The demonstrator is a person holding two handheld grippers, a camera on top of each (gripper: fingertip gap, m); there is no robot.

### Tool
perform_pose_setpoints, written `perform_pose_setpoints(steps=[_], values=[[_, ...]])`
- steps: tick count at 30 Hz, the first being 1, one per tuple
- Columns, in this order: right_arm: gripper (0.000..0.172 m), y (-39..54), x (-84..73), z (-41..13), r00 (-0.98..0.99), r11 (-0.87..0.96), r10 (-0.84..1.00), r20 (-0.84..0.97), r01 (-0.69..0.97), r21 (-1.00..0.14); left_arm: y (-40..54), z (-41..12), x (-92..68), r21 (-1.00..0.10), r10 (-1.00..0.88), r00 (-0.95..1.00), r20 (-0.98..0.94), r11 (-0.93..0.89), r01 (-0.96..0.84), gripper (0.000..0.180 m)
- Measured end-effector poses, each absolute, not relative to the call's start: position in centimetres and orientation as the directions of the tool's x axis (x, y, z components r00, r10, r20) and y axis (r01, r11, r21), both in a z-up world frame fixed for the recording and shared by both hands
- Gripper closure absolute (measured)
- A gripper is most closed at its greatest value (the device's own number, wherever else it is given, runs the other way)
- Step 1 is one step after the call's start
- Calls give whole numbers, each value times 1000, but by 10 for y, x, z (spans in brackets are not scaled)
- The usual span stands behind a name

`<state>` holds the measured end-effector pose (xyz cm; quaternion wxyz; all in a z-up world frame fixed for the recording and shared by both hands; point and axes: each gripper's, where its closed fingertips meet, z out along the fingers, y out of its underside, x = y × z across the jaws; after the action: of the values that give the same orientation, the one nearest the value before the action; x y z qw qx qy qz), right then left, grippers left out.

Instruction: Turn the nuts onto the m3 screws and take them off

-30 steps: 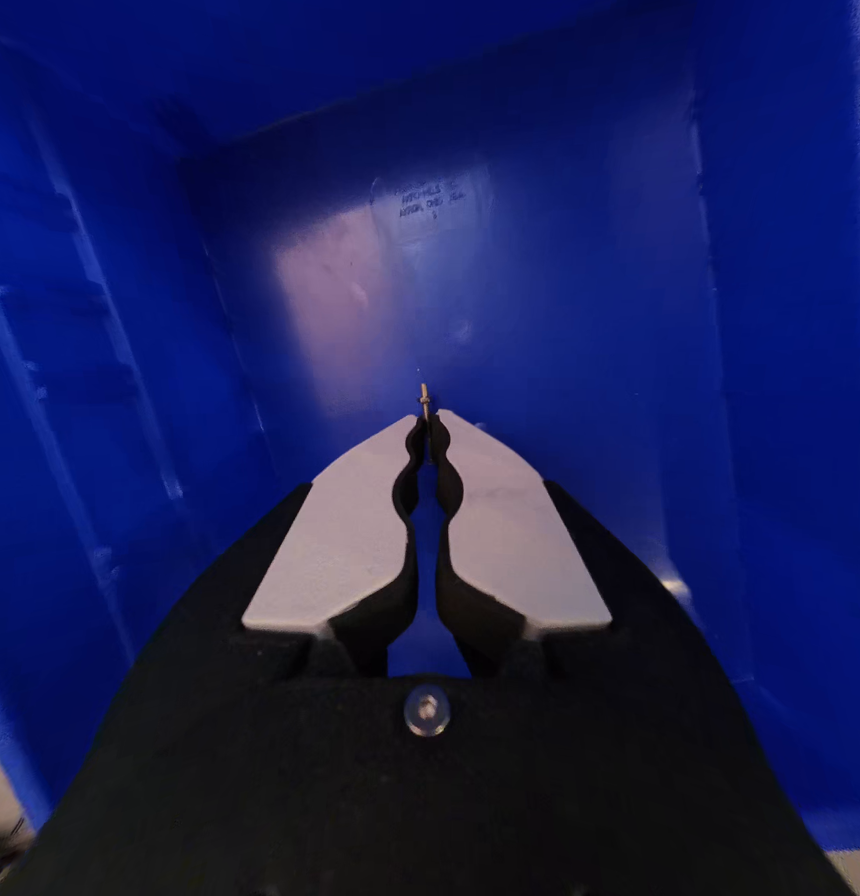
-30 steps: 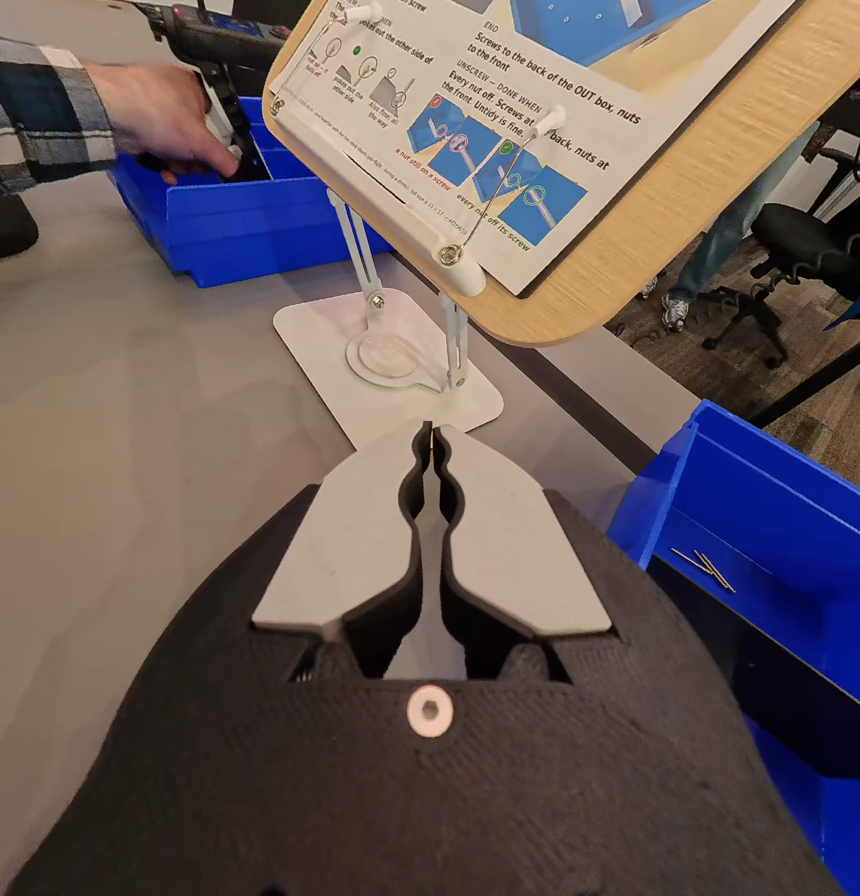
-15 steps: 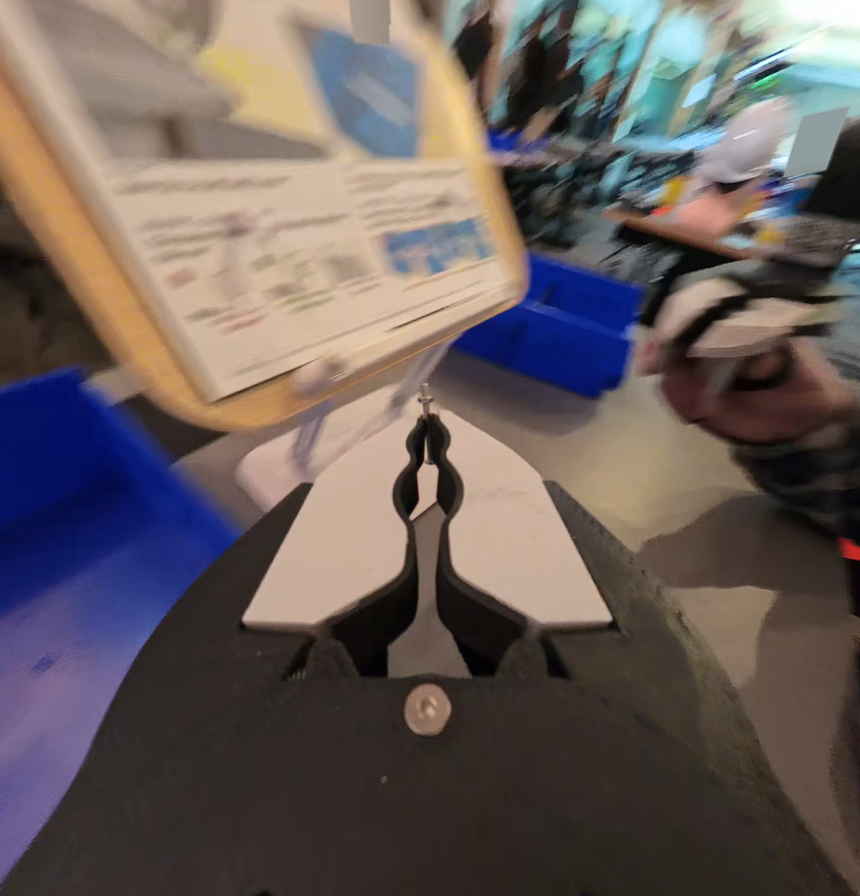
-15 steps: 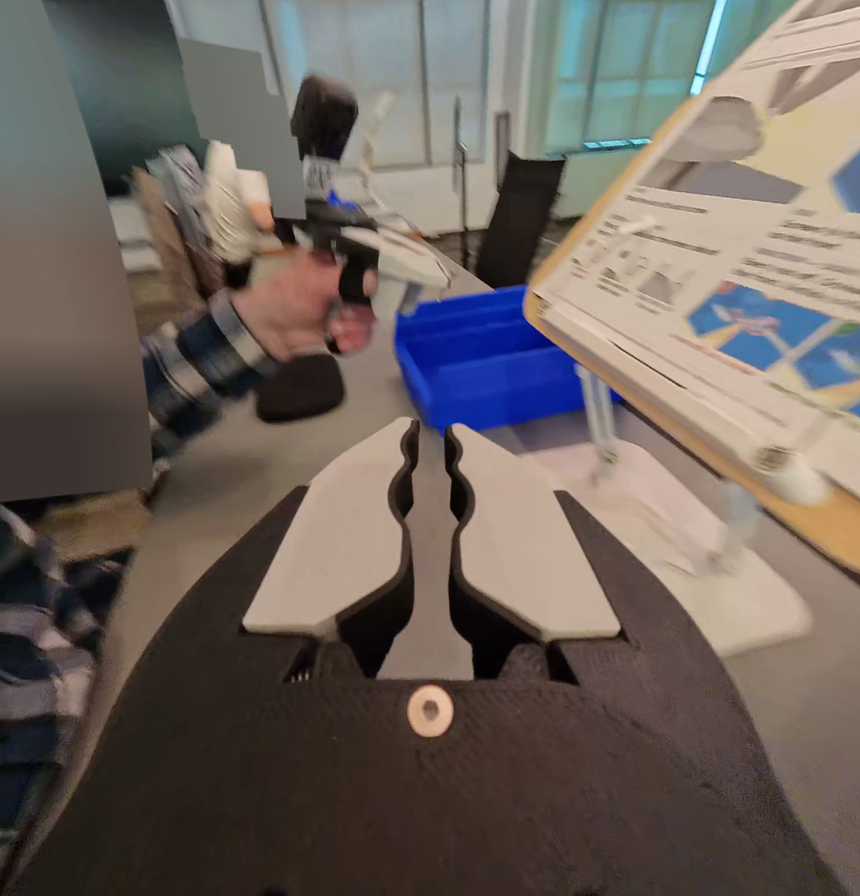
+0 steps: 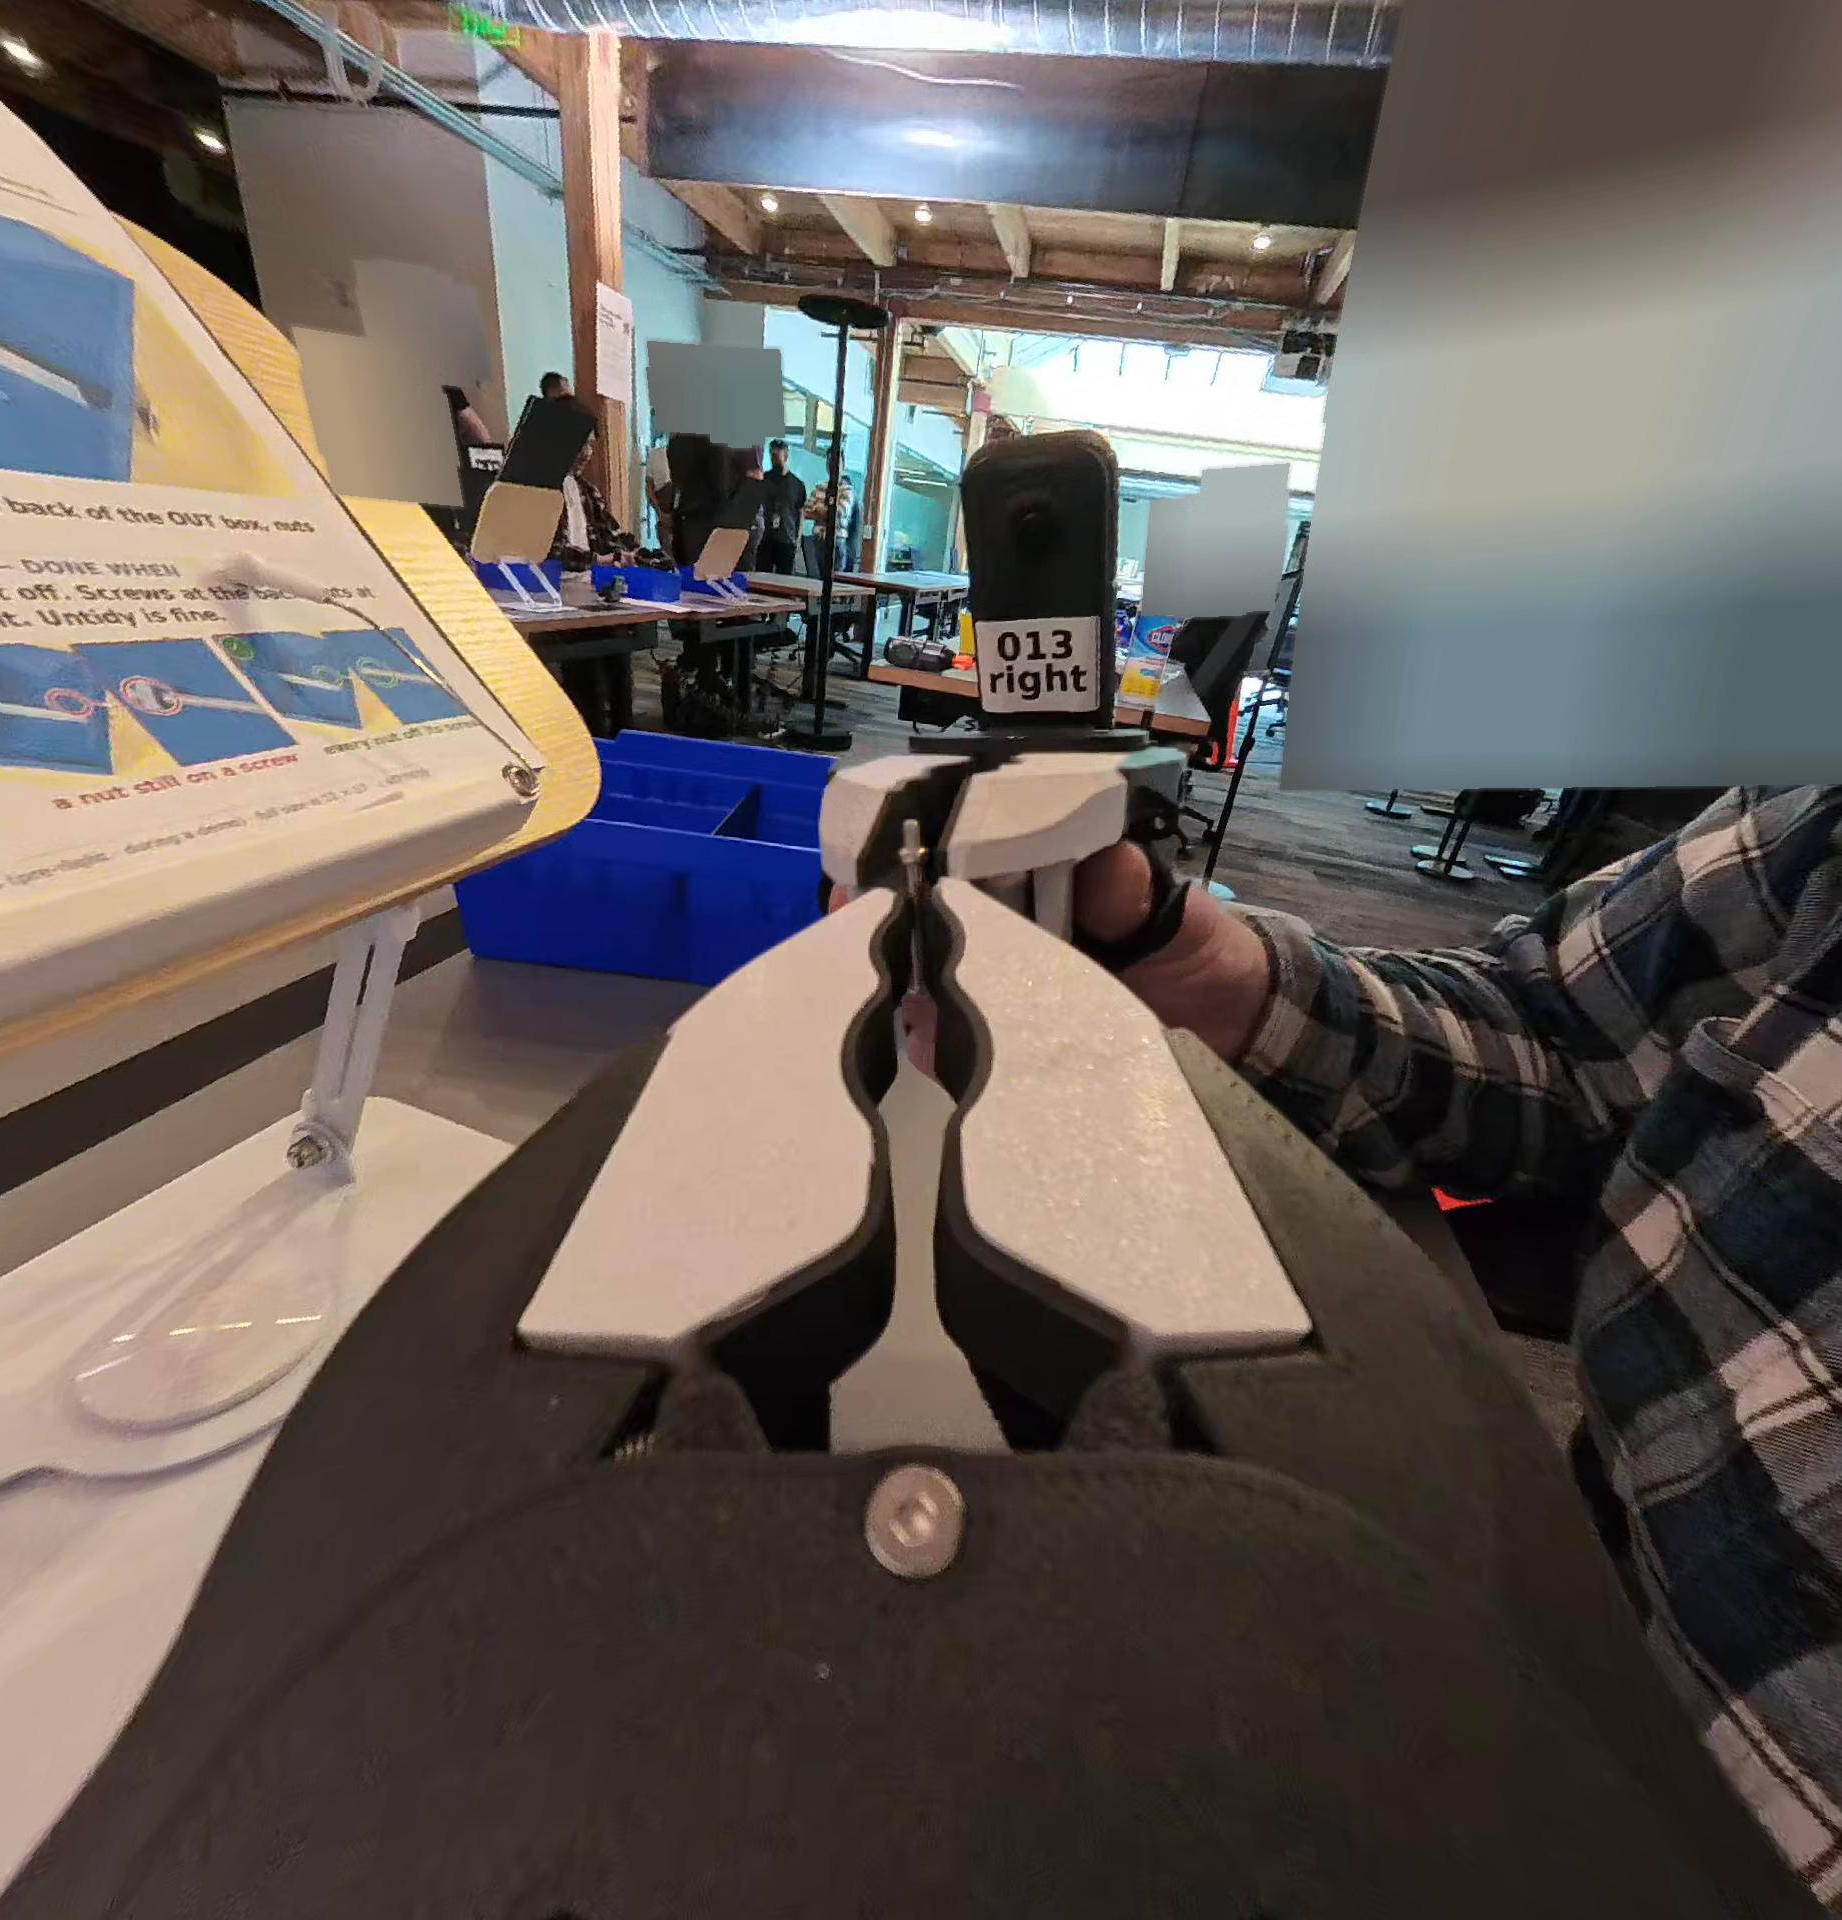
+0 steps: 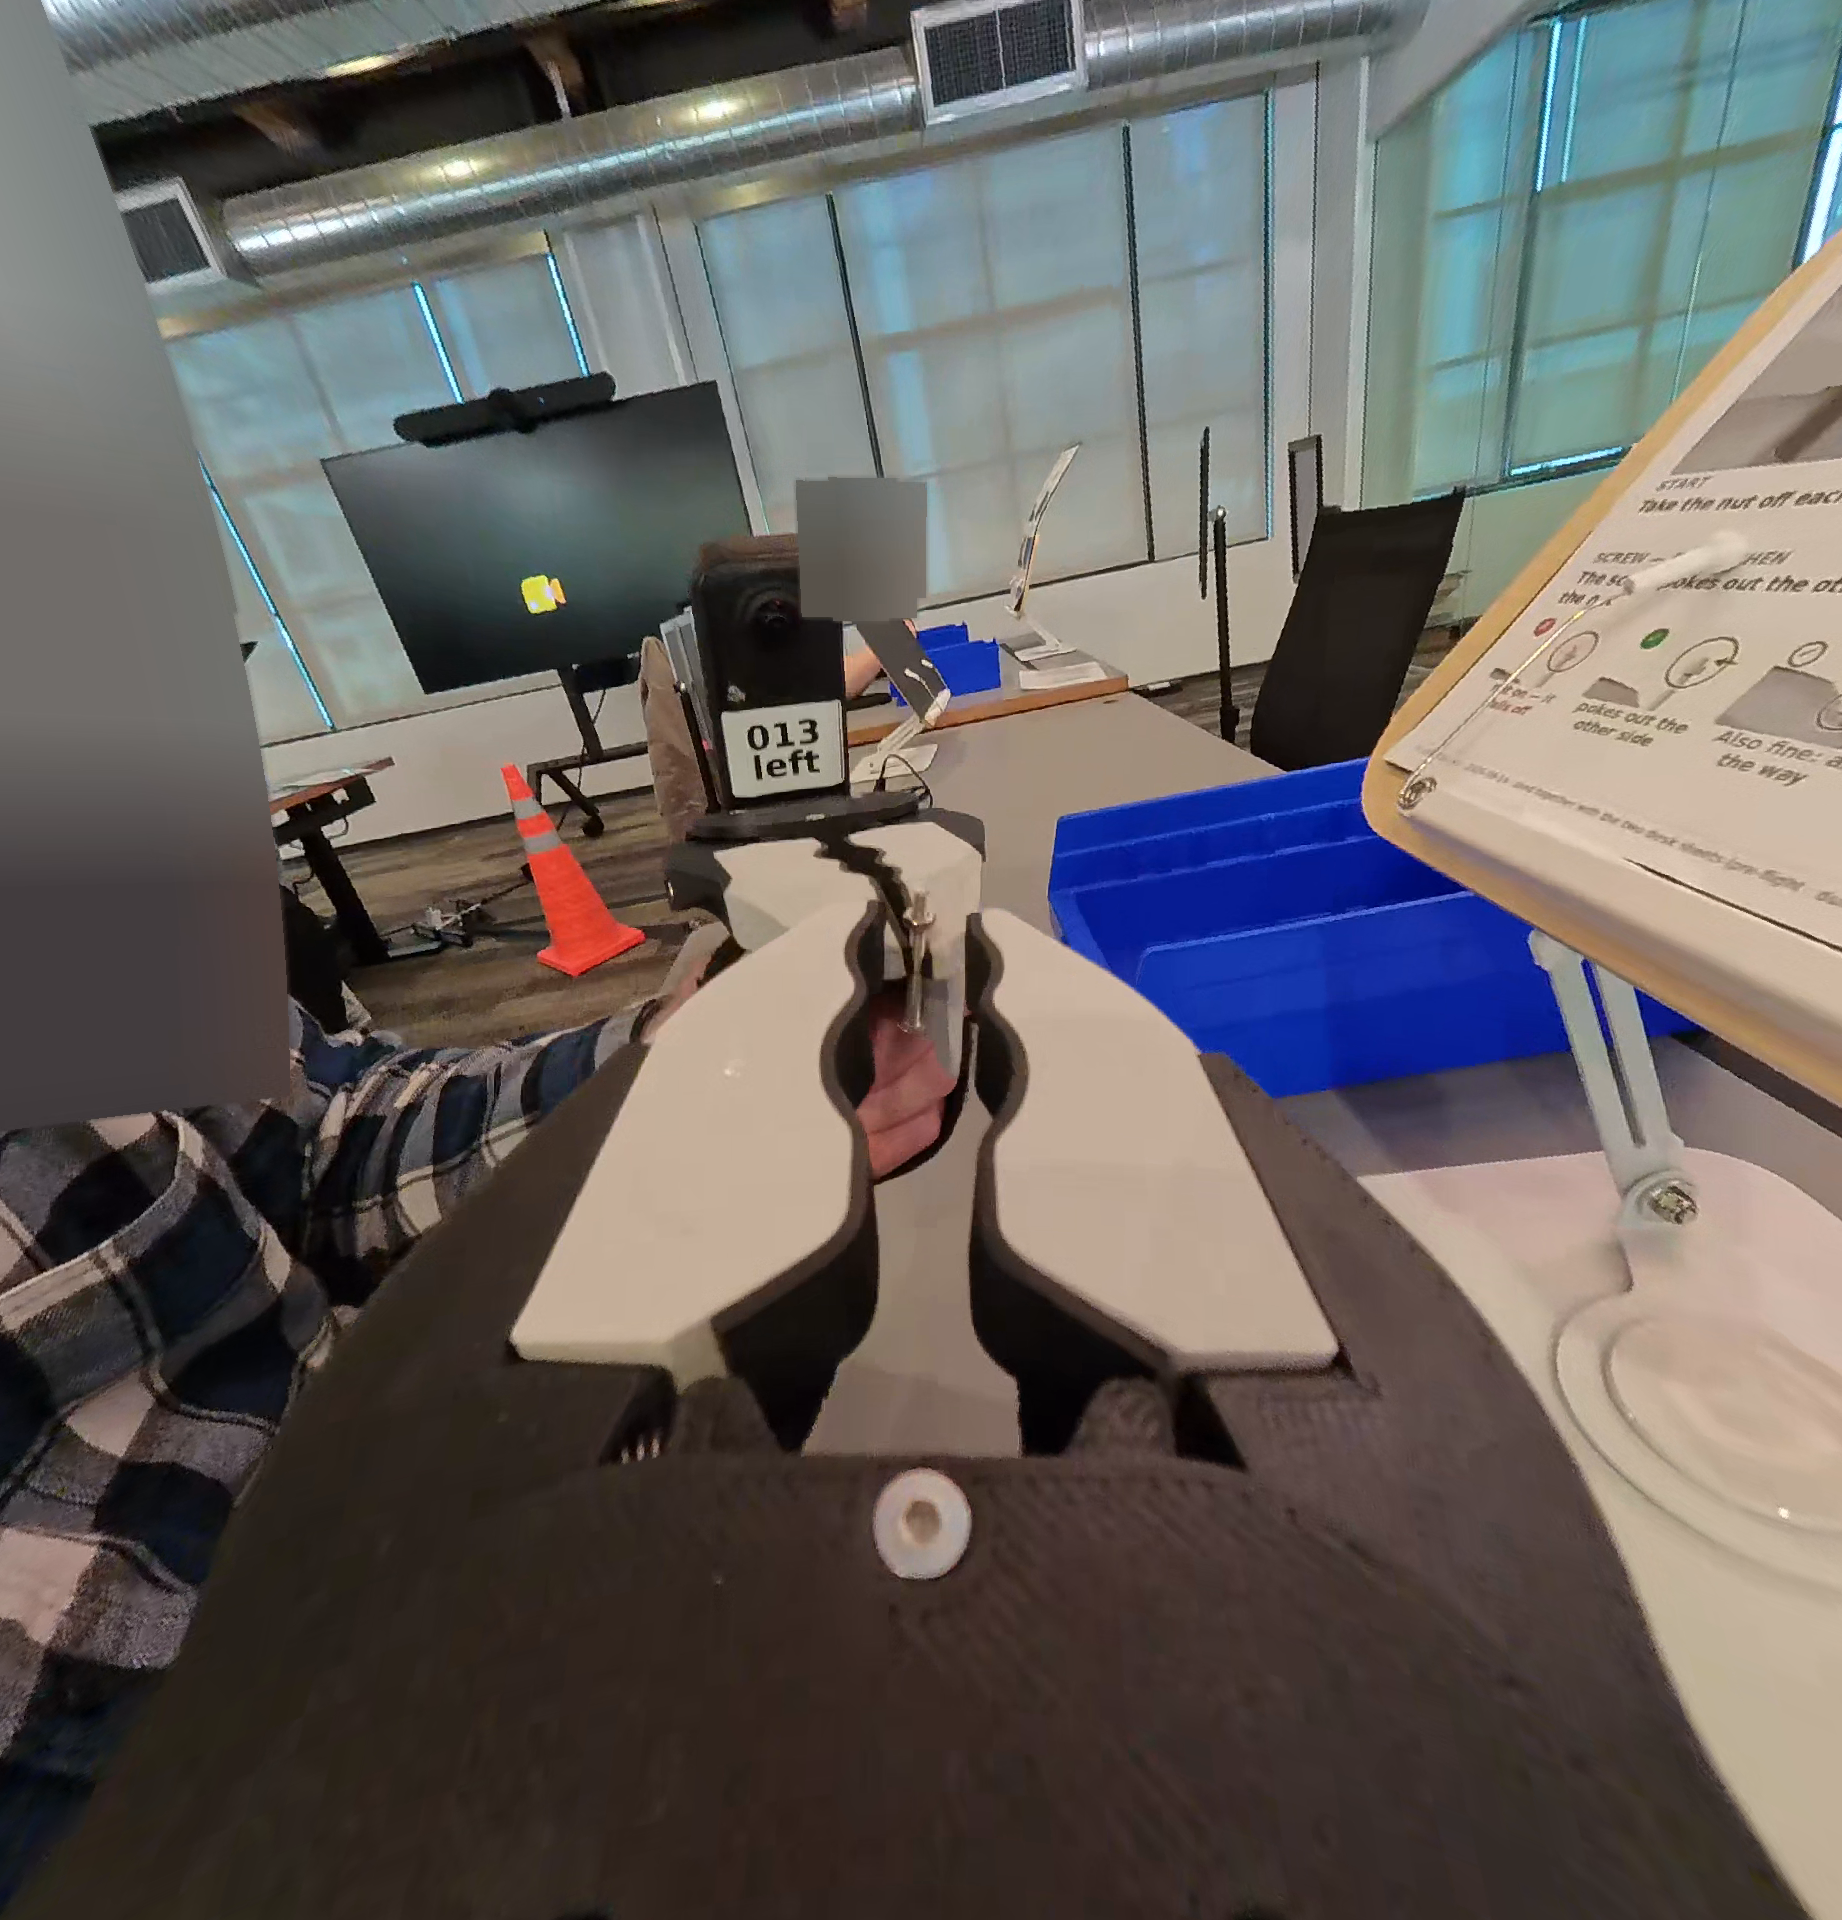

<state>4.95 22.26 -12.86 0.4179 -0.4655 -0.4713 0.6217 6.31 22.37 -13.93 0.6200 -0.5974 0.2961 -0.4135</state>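
The left gripper (image 5: 912, 914) is clamped on a thin metal screw (image 5: 911, 862) with a small nut (image 6: 919, 921) near its tip, so the shank sticks out forward. The screw looks light, stiff and slippery; the nut seems the best hold. The right gripper (image 6: 922, 925) faces it with fingers parted around that tip, apparently not pressing. Beyond them stand a blue bin (image 5: 678, 862) and an instruction board (image 5: 221, 665).

Grey table (image 6: 1135, 769): blue bin (image 6: 1312, 935), white stand base (image 6: 1675, 1382).
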Motion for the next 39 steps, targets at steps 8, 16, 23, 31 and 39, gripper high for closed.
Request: perform_pose_setpoints(steps=[8, 16, 23, 31, 39], values=[[166, 224, 53, -132, -231, -215, 954, -191, -80, -973, 227, -145, 71, -986, -876, 464, 132, -67, 155, 179], [166, 229, 64, -131, -261, -209, 948, -184, -70, -975, 234, -157, 82, -992, -885, 451, 118, -91, 81, 144], [166, 225, 64, -137, -257, -158, 956, -144, -36, -987, 230, -165, 93, -993, -916, 385, 118, -113, 36, 175], [135, 235, 64, -133, -197, -159, 970, -145, -54, -986, 234, -161, 89, -997, -904, 421, 77, -61, 50, 177], [115, 238, 53, -138, -145, -155, 978, -149, -36, -987, 230, -161, 96, -998, -913, 406, 49, -32, 48, 177]])
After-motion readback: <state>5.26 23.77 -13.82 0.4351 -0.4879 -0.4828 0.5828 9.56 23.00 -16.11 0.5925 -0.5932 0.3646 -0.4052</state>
